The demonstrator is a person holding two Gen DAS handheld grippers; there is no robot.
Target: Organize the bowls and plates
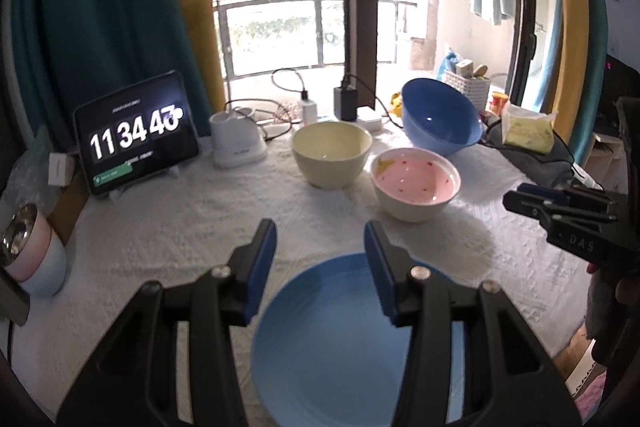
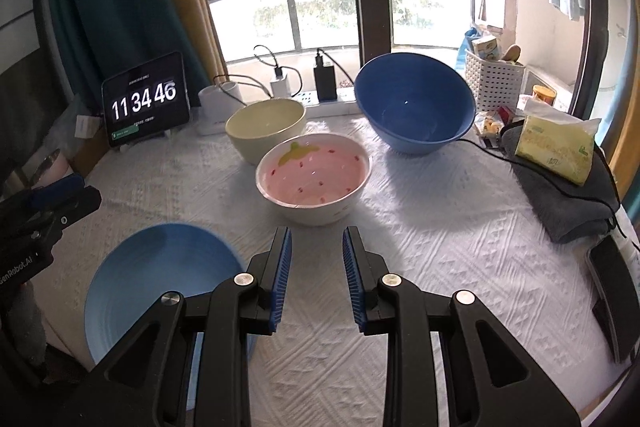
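On the white textured tablecloth [image 2: 420,227], four dishes. Light blue plate [image 1: 332,339] lies flat at the near edge, nearest the person. Pink bowl [image 2: 314,179], white outside with a strawberry pattern inside, stands upright near the middle. Cream bowl [image 2: 264,127] sits just behind it and to the left, the two close together, contact not clear. Dark blue bowl [image 2: 416,103], the largest, stands tilted at the back right, its mouth turned toward the cameras, apart from the pink one.

Left gripper [image 1: 320,263] hangs over the far rim of the plate; jaws parted to a moderate gap, nothing between the blue pads, no contact with the plate visible. Right gripper [image 2: 316,271] hovers above bare cloth just in front of the pink bowl and right of the plate; jaws narrower than the left pair, with clear space between them, empty.

Along the back edge by the window: tablet [image 2: 146,103] propped up and showing a clock, white lamp base [image 1: 236,143], chargers with cables. Right side: tissue pack [image 2: 556,147] resting on a folded grey cloth [image 2: 568,203], white basket [image 2: 494,83] behind. Pale cup [image 1: 28,255] at the far left edge in the left wrist view.
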